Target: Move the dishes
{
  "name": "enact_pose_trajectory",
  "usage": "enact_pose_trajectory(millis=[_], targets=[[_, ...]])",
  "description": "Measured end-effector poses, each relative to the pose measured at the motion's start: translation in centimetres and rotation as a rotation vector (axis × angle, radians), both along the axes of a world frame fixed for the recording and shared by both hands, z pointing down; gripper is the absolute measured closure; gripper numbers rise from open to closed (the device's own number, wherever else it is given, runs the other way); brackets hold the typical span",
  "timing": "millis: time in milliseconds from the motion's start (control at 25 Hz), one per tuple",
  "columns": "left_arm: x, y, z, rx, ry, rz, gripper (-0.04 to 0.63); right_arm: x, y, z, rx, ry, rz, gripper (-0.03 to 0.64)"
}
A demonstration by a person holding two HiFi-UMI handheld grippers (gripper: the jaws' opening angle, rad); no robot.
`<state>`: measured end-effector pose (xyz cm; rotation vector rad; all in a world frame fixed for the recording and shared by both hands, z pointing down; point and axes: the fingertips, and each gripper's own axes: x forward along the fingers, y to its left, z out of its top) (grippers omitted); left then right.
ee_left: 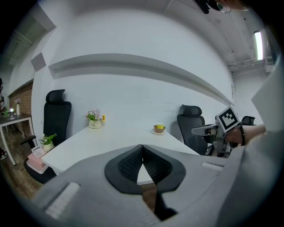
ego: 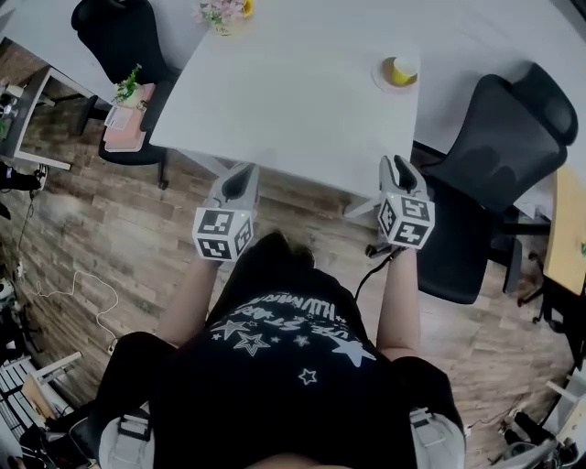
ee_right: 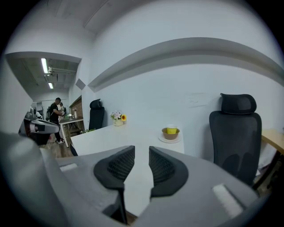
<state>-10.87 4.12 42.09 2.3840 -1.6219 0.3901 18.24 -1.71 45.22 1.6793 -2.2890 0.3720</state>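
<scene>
The dishes are a small brown bowl with a yellow cup in it, standing on a pale saucer near the far right corner of the white table. They also show in the left gripper view and the right gripper view. Both grippers hover at the table's near edge, well short of the dishes. My left gripper is shut, its pads touching with nothing between them. My right gripper is open, with a narrow empty gap between its pads.
A flower pot stands at the table's far left. Black office chairs sit at the right and far left. A pink box with a plant rests left of the table. A person stands far off.
</scene>
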Motion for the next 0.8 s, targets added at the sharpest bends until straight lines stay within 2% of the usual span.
enact_pose_trajectory(millis=[200, 360, 680, 800], targets=[[0.5, -4.3, 0.8, -0.016, 0.005, 0.042, 0.584, 0.6, -3.8, 0.1, -0.01, 0.053, 0.031, 0.509], [1.3, -10.0, 0.7, -0.007, 0.021, 0.083, 0.584, 1.1, -8.0, -0.2, -0.015, 0.103, 0.059, 0.509], [2.4, -20.2, -0.3, 0.021, 0.031, 0.169, 0.584, 2.1, -16.7, -0.4, -0.039, 0.14, 0.13, 0.508], [2.2, -23.0, -0.3, 0.017, 0.032, 0.179, 0.584, 2.9, -19.3, 0.1, -0.065, 0.211, 0.14, 0.508]])
